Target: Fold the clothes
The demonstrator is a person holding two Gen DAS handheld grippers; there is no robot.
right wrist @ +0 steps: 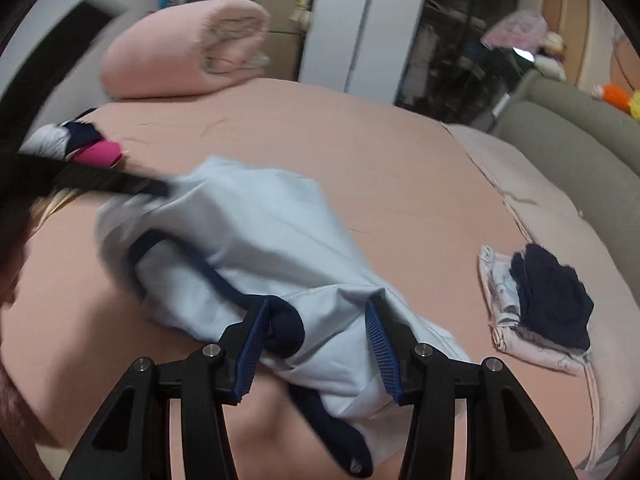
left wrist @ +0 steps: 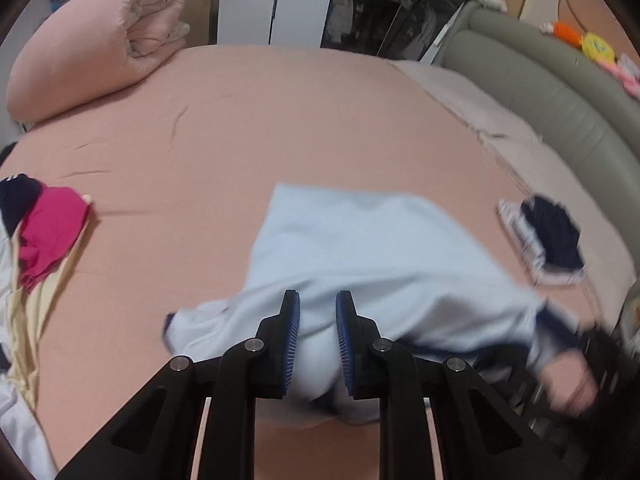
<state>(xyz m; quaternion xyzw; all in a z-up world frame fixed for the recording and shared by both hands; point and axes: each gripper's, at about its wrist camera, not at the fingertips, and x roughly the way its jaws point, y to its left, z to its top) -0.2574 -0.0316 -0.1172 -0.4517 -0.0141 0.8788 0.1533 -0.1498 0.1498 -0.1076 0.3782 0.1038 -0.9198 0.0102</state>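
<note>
Both pairs of blue-padded fingers (left wrist: 295,332) stand parted around bunched cloth: the left gripper (left wrist: 318,336) and right gripper (right wrist: 316,344) each straddle the pale blue garment with navy trim (left wrist: 352,248), low centre on the pink bedsheet (left wrist: 240,120). Whether they pinch is unclear; it could slip. Folded clothes (right wrist: 548,304) lie right, loose ones (left wrist: 48,228) left.

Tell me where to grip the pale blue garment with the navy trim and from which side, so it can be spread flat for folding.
Take the pale blue garment at its near edge, one gripper on each side, coming from the near side of the pink bed sheet. The navy-trimmed opening lies bunched there, while the far hem already rests flat. The left gripper and right gripper already straddle that edge, jaws apart.
</note>
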